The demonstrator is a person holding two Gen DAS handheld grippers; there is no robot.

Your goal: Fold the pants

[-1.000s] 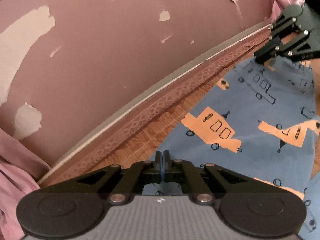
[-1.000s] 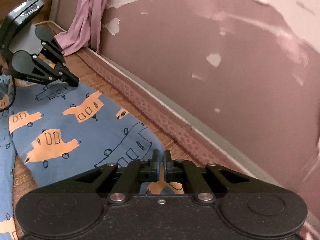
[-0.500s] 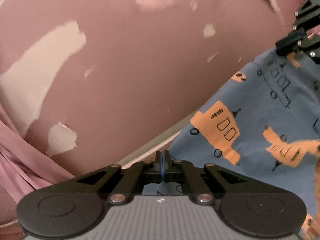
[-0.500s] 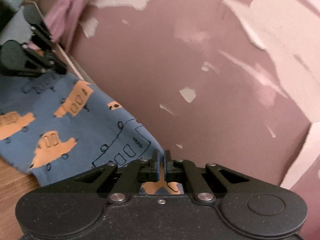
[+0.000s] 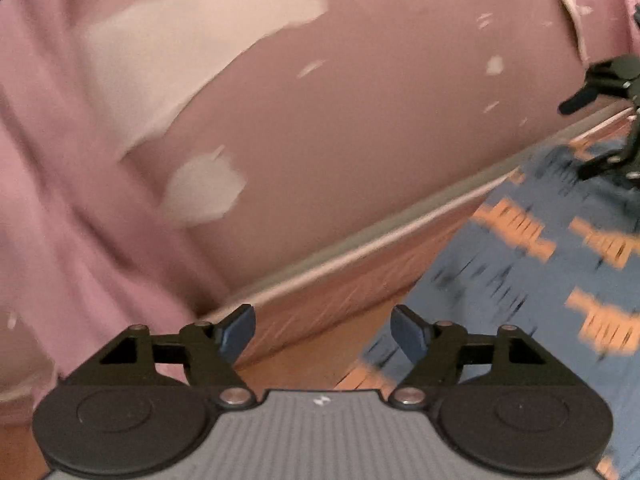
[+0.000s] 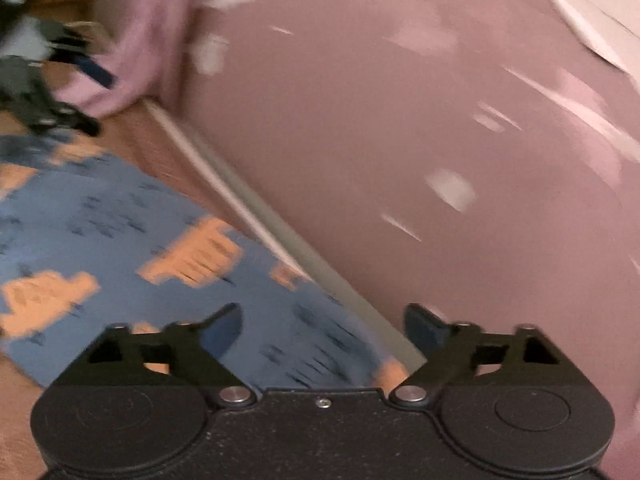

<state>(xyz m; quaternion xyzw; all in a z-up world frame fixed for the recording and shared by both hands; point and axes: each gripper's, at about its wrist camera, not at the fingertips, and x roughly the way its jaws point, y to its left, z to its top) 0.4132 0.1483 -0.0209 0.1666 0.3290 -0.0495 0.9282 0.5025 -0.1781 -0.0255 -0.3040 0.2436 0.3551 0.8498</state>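
Blue pants point(image 5: 520, 276) printed with orange vehicles lie flat on the wooden floor beside the wall; both views are motion-blurred. My left gripper point(image 5: 322, 330) is open and empty, hovering just left of the fabric's corner. In the right wrist view the pants point(image 6: 120, 232) spread to the left, and my right gripper point(image 6: 322, 326) is open above their near edge with nothing held. Each gripper shows in the other's view: the right gripper point(image 5: 600, 128) open at the far right, the left gripper point(image 6: 60, 88) open at the upper left.
A pink wall point(image 5: 360, 120) with pale patches of peeled paint runs close behind the pants, with a grey skirting strip point(image 5: 360, 240) at its foot. A pink curtain point(image 5: 60, 220) hangs at the left, also seen as the curtain point(image 6: 152, 32). Bare wooden floor point(image 5: 304, 364) lies between.
Both grippers were shut on the pants' edge and lifted it up; now both have opened, the fabric lies on the floor, and the grippers have drawn back.
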